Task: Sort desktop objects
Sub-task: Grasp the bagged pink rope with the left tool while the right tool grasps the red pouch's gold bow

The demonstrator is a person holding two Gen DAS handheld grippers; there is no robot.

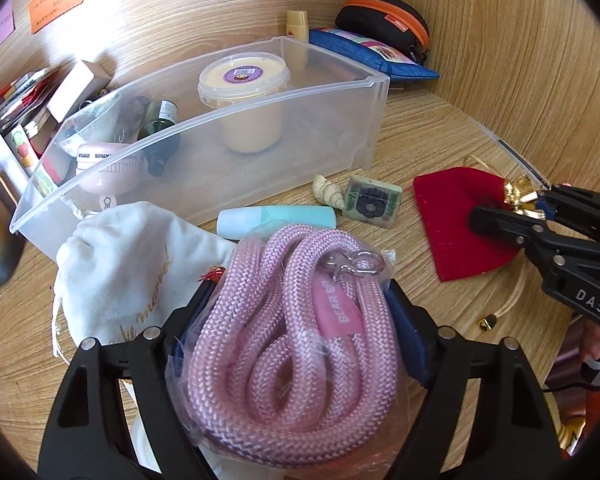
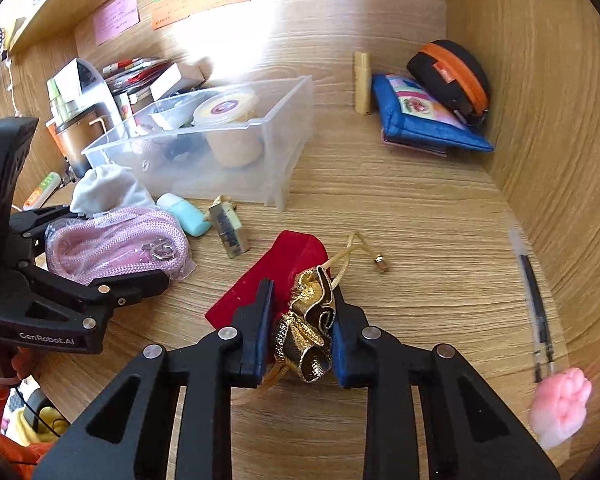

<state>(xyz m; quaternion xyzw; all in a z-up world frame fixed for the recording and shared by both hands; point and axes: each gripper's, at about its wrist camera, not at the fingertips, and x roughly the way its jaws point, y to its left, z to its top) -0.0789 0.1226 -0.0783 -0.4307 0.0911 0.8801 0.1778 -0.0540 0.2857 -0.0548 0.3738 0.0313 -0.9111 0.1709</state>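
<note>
A coil of pink rope (image 1: 284, 320) in a clear plastic bag sits between the blue pads of my left gripper (image 1: 300, 284), which is shut on it just above the wooden desk. The right wrist view shows the same rope (image 2: 116, 236) in that gripper (image 2: 112, 246). My right gripper (image 2: 302, 292) is shut on the gold frilled neck (image 2: 308, 332) of a red velvet pouch (image 2: 288, 252) that lies on the desk. It also shows at the right of the left wrist view (image 1: 516, 204), on the pouch (image 1: 452, 216). A clear plastic bin (image 1: 340, 128) stands behind.
The bin holds a cream tub (image 1: 244, 76), a dark bottle and a pink item. In front of it lie a white drawstring bag (image 1: 120, 264), a teal tube (image 1: 276, 218), a shell (image 1: 330, 192) and a green block (image 1: 374, 202). A blue pouch (image 2: 424, 124) fills the corner; a pen (image 2: 536, 308) lies right.
</note>
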